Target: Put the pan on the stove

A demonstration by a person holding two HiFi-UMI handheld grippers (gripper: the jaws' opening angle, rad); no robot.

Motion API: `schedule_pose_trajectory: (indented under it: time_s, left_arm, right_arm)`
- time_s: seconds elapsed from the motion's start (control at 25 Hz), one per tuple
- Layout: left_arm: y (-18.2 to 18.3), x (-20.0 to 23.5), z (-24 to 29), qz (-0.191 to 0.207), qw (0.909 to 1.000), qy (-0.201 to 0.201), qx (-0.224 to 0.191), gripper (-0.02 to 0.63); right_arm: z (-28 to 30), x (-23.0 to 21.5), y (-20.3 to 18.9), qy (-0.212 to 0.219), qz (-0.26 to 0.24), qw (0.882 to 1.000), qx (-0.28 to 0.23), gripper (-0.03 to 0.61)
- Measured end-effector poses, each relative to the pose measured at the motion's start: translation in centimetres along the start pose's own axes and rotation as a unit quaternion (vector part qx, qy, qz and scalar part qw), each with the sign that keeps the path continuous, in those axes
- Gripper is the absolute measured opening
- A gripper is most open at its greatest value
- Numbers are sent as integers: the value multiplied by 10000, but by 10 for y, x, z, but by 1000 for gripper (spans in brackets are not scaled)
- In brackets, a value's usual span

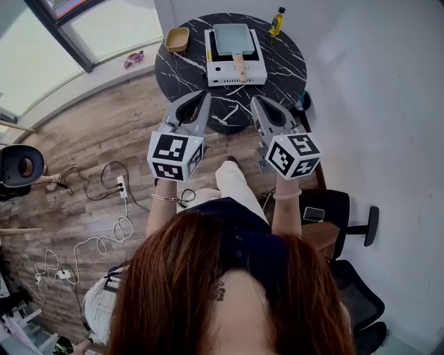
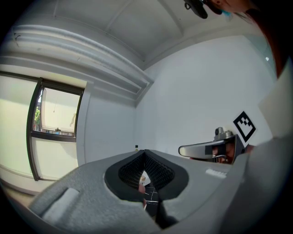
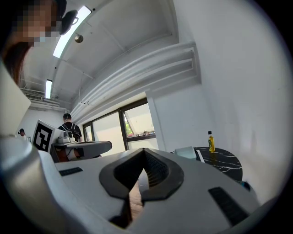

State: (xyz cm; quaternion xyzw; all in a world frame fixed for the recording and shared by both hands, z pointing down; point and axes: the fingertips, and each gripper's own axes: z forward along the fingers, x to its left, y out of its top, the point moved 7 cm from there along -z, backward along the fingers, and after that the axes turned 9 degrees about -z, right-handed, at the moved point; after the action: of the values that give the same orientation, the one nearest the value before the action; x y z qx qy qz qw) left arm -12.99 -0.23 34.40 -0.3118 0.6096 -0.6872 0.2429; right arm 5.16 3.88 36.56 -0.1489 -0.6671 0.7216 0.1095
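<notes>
Reddish-brown hair (image 1: 229, 298) of the person fills the bottom of the head view, and both forearms reach forward from it, each raising a gripper over the wooden floor (image 1: 104, 132). At the left, the left gripper (image 1: 205, 95) points toward the round black marble tabletop (image 1: 284, 62), its marker cube turned up to the camera; the left gripper view shows its jaws brought together at the tips with nothing between them, only a sliver of the tabletop visible through the gap lower down. Beside it, well apart, the right gripper (image 1: 255, 99) is held at much the same height and angle, and the right gripper view likewise shows its jaws closed tip to tip and empty. Neither gripper touches anything on the tabletop. Farther off, the pan (image 1: 232, 38), a grey-green rectangular one, sits on the white stove (image 1: 236, 75) in the middle of the tabletop, its wooden handle (image 1: 240, 66) pointing back toward the person. A tan bowl (image 1: 177, 39) stands near the stove's left side, and a yellow bottle (image 1: 277, 21) stands upright near the tabletop's far right edge; the bottle also appears upright in the right gripper view. White and black cables (image 1: 114, 229) trail over the floor at the left, and a black chair (image 1: 350, 229) stands at the person's right.
</notes>
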Motion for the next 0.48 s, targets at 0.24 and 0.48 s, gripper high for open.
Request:
schedule_pose_trajectory:
  time_s: [0.24,0.48]
  left_arm:
    - [-2,0,1,-20,10000,5,1,11]
    - [-2,1,2,-55,10000,22,-24,11]
  right_arm:
    - [-1,0,-1,-20,-7,10000,29,8]
    - [-2,-3,0,-45,-18,10000,41,8]
